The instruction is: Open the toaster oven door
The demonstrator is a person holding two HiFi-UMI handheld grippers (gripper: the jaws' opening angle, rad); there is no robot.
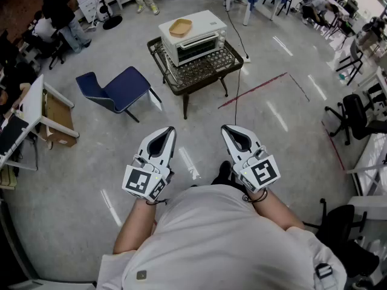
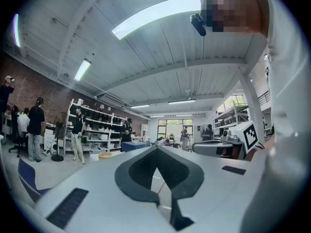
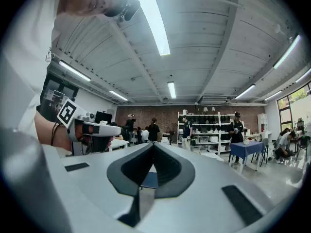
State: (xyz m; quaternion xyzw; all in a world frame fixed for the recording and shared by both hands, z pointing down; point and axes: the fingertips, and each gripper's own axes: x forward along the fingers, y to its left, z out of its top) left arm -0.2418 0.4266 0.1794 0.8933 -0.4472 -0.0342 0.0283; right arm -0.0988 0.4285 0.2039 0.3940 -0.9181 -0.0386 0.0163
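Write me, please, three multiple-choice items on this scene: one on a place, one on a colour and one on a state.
1. Where does the tan tray lie? A on the floor; B on top of the toaster oven; C in a gripper.
2. What colour is the chair beside the table? A red; B blue; C green.
3. How is the toaster oven's door? A shut; B fully open; C removed.
Answers: 1 B, it rests on the oven's white top; 2 B, seat and back are dark blue; 3 A, the door stands upright against the oven's front.
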